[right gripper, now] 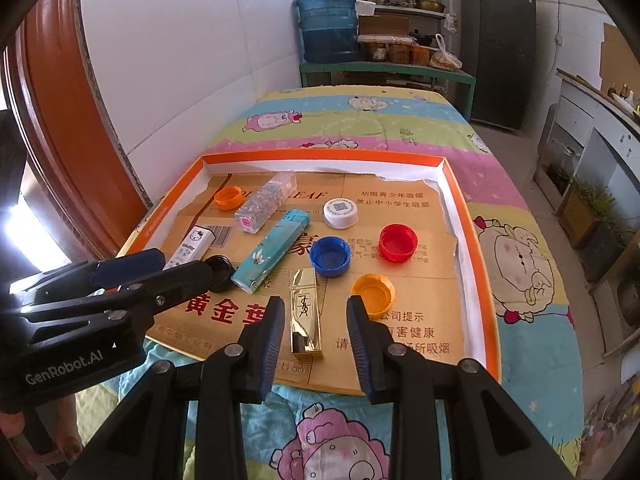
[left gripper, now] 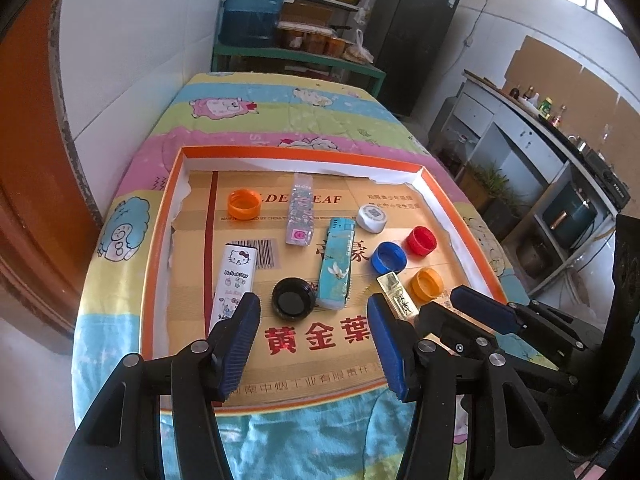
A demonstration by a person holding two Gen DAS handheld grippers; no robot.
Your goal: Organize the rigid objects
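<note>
Mostly round ribbed caps, boxy glossy lighters.

Both grippers — left gripper, right gripper — black frames, silver screws, ribbed blue pads, white "GenRobot.AI" lettering.

The gold lighter is shiny like a mirror. The tray is cardboard with torn white paper inside (rough edges). The red cap and blue cap are smooth plastic. The blanket is soft cloth.
</note>
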